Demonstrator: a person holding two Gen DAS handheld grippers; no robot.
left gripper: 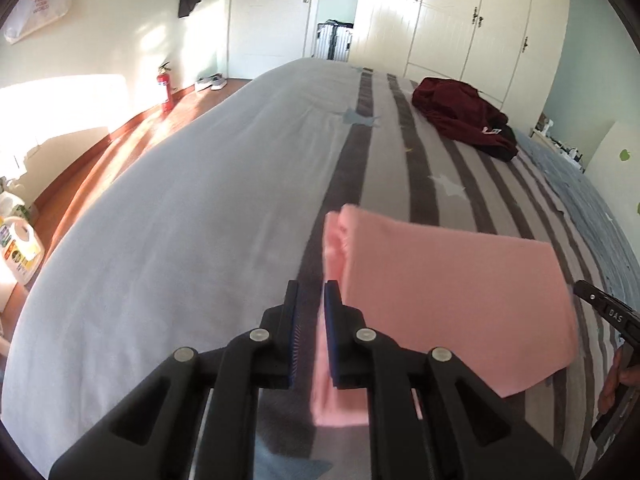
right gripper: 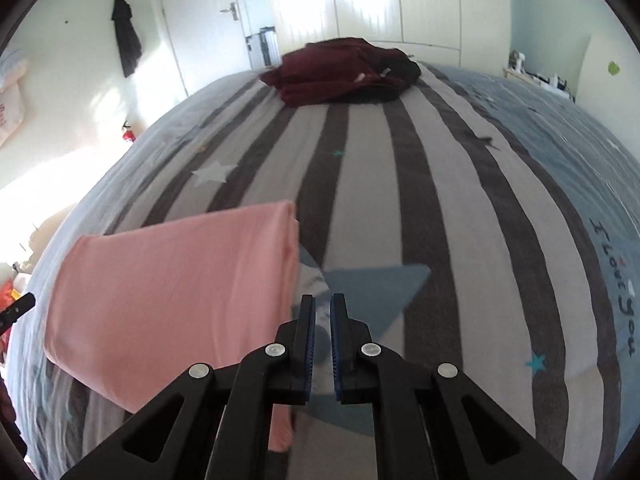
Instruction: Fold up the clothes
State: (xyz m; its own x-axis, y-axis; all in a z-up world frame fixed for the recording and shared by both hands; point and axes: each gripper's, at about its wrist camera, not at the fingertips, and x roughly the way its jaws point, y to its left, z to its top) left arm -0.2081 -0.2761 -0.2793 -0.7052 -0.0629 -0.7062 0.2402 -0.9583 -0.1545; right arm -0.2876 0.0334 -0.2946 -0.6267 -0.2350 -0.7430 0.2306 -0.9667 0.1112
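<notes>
A folded pink garment (left gripper: 456,300) lies on the striped bed cover (left gripper: 384,152); it also shows in the right wrist view (right gripper: 172,296). My left gripper (left gripper: 311,292) sits at the garment's left edge, jaws slightly apart, with pink cloth showing in the gap between the fingers. My right gripper (right gripper: 322,304) is just right of the garment's right edge, jaws slightly apart, nothing between them. A dark red garment pile (right gripper: 340,70) lies at the far end of the bed, also in the left wrist view (left gripper: 464,116).
The bed cover (right gripper: 400,184) has grey stripes and stars, with a blue section (right gripper: 560,140) on the right. Wardrobes (left gripper: 472,16) and a door (left gripper: 272,8) stand beyond. A fire extinguisher (left gripper: 165,87) and detergent jugs (left gripper: 18,248) are on the floor at left.
</notes>
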